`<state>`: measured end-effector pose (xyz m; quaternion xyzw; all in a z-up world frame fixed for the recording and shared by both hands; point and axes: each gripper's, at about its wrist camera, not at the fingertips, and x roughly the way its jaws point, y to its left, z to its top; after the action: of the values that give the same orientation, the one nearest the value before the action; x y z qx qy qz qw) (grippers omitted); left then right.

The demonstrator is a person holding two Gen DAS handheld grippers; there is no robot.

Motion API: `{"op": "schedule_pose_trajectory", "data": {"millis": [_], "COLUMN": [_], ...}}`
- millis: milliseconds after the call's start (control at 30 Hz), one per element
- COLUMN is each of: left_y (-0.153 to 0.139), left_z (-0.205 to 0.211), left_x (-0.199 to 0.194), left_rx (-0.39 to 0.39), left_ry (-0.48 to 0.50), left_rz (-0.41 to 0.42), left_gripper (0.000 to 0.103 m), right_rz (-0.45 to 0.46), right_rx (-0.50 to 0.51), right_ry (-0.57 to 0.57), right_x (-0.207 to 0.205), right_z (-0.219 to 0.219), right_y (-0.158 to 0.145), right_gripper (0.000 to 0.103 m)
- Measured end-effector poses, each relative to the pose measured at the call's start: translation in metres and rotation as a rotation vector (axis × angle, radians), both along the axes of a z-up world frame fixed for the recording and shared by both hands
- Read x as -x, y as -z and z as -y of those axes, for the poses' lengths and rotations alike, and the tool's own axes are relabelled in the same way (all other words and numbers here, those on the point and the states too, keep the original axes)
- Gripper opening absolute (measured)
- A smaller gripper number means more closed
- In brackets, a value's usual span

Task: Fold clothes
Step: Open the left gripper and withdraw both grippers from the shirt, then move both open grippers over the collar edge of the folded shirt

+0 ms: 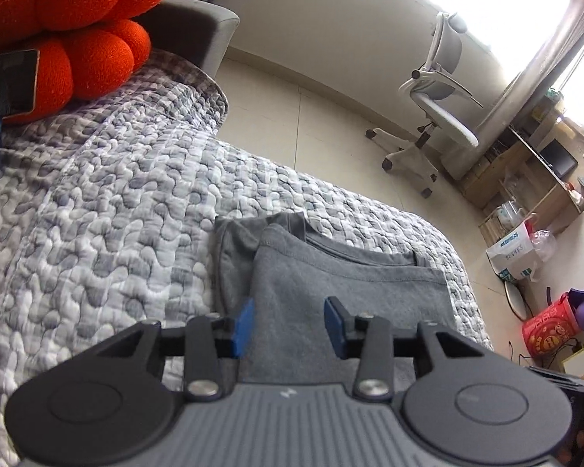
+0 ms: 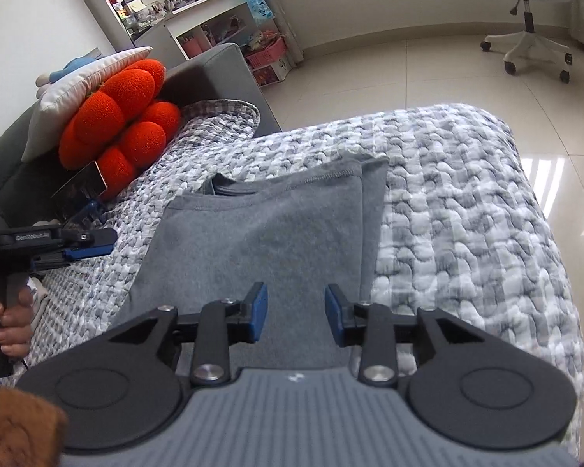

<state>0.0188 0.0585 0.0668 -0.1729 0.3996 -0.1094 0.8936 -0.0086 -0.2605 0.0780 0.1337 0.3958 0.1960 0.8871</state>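
Grippers come first in both wrist views, and we take the grey garment (image 2: 261,229) as our landmark. Our right gripper (image 2: 296,317) hangs over the near edge of the garment with its blue pads (image 2: 259,313) standing apart and nothing between them. Our left gripper (image 1: 290,325) hangs over the near left part of the garment, and its pads are also apart and hold nothing. In the right wrist view we see this left gripper from the side, off the left edge of the garment, with a hand (image 2: 13,321) on its handle.

Next comes the garment itself. It lies flat on the quilted cover (image 2: 467,210), in a compact rectangle with several layers. A stitched hem (image 2: 319,177) runs across the far edge of the top layer, and a lower layer shows beyond it and along the right side. So it already lies folded; whether one more fold is wanted, we cannot judge from here.

We think the fabric is soft, light and limp, like a knit, so it will sag and the layers may slide apart. If we take it, corners and edges are the best places, pinching all layers together.

Beyond the garment to the left sits an orange cushion (image 2: 124,124), and far behind it an office chair (image 2: 525,19) on the floor.
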Motion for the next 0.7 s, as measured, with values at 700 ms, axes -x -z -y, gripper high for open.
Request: {"op": "schedule_pose_trajectory", "data": {"millis": [700], "left_y": [0.034], "left_z": [0.018], "left_x": [-0.063], "left_rx": [0.008], "left_ry": [0.019], "left_rz": [0.012], "left_gripper": [0.041], "right_rz": [0.060], "right_rx": [0.039], "right_ry": [0.029], "right_x": [-0.073], "right_z": [0.008], "right_y": [0.019], "right_gripper": [0.037]}}
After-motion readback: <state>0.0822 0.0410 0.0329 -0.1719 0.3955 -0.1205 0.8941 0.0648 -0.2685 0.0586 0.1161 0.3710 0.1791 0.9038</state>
